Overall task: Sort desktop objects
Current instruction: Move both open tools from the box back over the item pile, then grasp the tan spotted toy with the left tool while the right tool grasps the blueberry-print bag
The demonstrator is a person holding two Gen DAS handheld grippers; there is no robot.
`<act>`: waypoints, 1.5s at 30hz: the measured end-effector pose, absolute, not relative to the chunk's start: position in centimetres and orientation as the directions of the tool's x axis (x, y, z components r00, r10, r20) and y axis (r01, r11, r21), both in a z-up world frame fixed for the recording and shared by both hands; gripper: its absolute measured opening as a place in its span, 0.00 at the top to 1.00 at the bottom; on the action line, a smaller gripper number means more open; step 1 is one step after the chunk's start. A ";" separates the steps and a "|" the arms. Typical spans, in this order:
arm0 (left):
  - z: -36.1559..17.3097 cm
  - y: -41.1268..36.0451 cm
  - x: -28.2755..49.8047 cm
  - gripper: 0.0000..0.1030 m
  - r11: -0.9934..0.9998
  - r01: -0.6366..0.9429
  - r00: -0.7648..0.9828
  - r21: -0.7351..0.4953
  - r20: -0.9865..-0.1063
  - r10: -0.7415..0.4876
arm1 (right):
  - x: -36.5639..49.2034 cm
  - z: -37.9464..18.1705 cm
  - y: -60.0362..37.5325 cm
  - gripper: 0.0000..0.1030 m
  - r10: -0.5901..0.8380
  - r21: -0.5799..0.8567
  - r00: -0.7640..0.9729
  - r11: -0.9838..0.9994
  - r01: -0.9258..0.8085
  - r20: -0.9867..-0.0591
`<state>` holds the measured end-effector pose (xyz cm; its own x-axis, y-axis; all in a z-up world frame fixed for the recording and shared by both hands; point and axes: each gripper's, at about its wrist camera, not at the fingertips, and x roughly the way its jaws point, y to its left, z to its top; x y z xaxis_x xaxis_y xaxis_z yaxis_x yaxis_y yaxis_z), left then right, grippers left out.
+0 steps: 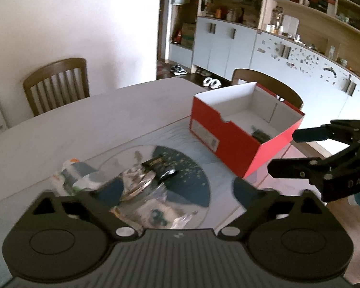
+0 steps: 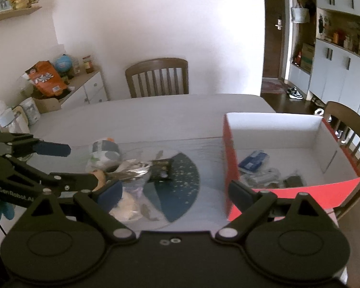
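White walls, chairs and a run of pale cupboards ring a grey table (image 2: 156,112), which carries a printed mat (image 2: 204,148) under the work. On the mat at about two o'clock from the right wrist camera stands an open red box (image 2: 230,168) with a white inside; a blue packet (image 2: 253,160), some clear wrapping and a dark item lie on its floor. A loose pile (image 2: 132,170) of small things sits at about eleven o'clock of that same view, well apart from the box: a rolled white-and-grey pack (image 2: 105,153), crinkled clear plastic, a dark sachet (image 2: 160,169) and a pale lump near the bottom. From the left wrist camera the pile is dead ahead at twelve o'clock and the box at two. The left gripper (image 1: 170,199) hangs over the pile with jaws spread wide, nothing clasped between them. The right gripper (image 2: 177,192) also stands with jaws apart and empty, between pile and box. Blur softens the small items, so their labels cannot be read.
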<state>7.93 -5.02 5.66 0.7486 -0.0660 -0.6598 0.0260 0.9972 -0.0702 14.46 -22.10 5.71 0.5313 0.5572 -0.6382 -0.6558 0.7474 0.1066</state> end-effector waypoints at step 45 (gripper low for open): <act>-4.9 3.7 9.4 0.01 0.980 -0.193 0.706 -0.054 -0.701 0.101 | 11.1 -5.1 -10.4 0.12 0.557 -0.011 0.494 0.656 -0.754 -0.668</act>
<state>9.35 3.74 -4.95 0.7058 0.1008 -0.7012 -0.1933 0.9797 -0.0538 11.13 -10.36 -5.09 0.4939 0.5570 -0.6676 -0.7544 0.6563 -0.0105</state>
